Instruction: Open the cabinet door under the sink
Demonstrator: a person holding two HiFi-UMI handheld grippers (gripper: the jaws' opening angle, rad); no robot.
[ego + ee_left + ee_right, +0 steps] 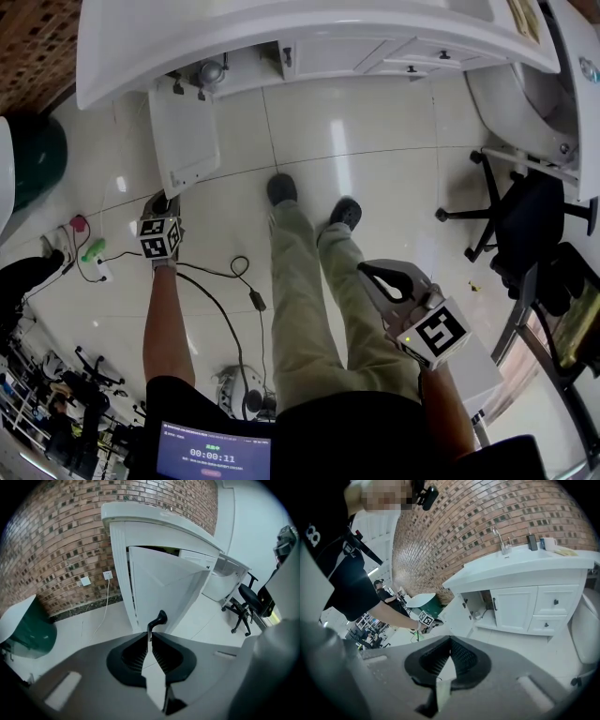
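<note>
The left gripper (150, 631) is clamped on the black curved handle (160, 618) of the white cabinet door (164, 588), holding it swung wide open at the far left. The right gripper (450, 640), jaws together and empty, hangs idle, unneeded.

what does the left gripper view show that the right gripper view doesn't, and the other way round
Only the left gripper view: the left gripper shut on the black curved door handle, and a white wall socket with a white cable plugged in.
Only the right gripper view: the chrome tap on the white countertop, the white drawers with black knobs, the open cabinet compartment, and the right gripper, shut and empty.
Both: the red brick wall, the swung-open white cabinet door and the dark green bin.
</note>
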